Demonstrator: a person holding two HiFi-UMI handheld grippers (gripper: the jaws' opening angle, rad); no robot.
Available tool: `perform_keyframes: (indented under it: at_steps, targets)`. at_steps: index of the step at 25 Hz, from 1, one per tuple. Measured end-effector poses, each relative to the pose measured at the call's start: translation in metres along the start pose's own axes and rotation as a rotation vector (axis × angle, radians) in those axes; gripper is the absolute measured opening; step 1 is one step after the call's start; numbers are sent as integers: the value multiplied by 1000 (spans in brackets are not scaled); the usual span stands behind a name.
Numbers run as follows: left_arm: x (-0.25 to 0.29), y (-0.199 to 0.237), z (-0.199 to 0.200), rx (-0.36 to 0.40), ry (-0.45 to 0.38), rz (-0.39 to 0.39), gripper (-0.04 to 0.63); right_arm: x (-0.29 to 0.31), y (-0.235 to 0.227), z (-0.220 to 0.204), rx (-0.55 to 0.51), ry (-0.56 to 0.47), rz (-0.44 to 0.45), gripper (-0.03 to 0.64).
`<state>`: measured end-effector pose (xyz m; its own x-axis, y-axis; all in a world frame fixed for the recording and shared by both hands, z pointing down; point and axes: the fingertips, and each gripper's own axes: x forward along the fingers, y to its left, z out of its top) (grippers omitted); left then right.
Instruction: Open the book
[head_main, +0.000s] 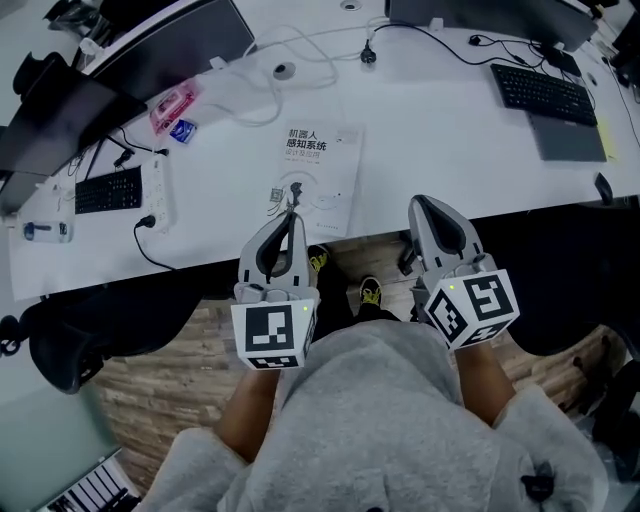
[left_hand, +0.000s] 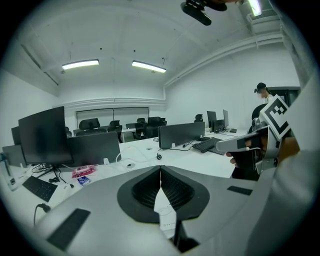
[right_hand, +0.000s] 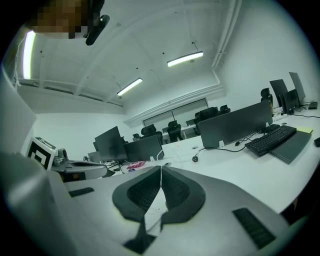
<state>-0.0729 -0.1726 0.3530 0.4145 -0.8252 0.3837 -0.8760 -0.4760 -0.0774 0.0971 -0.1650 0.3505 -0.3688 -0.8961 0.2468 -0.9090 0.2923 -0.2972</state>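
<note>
I see the book (head_main: 318, 170) lying closed, cover up, on the white table (head_main: 430, 150) near its front edge. My left gripper (head_main: 293, 214) points at the book's near edge; I cannot tell whether it touches. Its fingers (left_hand: 147, 190) are pressed together on nothing. My right gripper (head_main: 425, 201) hangs to the book's right, apart from it, its fingers (right_hand: 145, 192) pressed together too, empty.

Book (head_main: 315, 185) cover, title "机器人 感知系统", smaller print illegible
</note>
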Motion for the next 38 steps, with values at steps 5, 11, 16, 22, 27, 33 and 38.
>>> perform_keyframes:
  at_steps: [5, 11, 16, 22, 27, 33, 38]
  targets:
    - [18, 0, -19, 9, 65, -106, 11, 14, 5, -10, 11, 29, 1, 26]
    - [38, -10, -46, 63, 145, -238, 106, 25, -1, -23, 28, 57, -30, 26]
    - [51, -23, -73, 136, 225, -342, 138, 28, -7, -35, 49, 77, -58, 26]
    - [63, -49, -117, 309, 324, -461, 193, 29, -16, -54, 67, 107, -94, 26]
    - [75, -61, -150, 446, 373, -520, 195, 26, -26, -77, 115, 138, -145, 26]
    - [82, -76, -185, 522, 443, -608, 193, 23, -32, -97, 151, 164, -171, 26]
    - [86, -79, -203, 596, 472, -612, 118, 17, -45, -107, 185, 172, -215, 26]
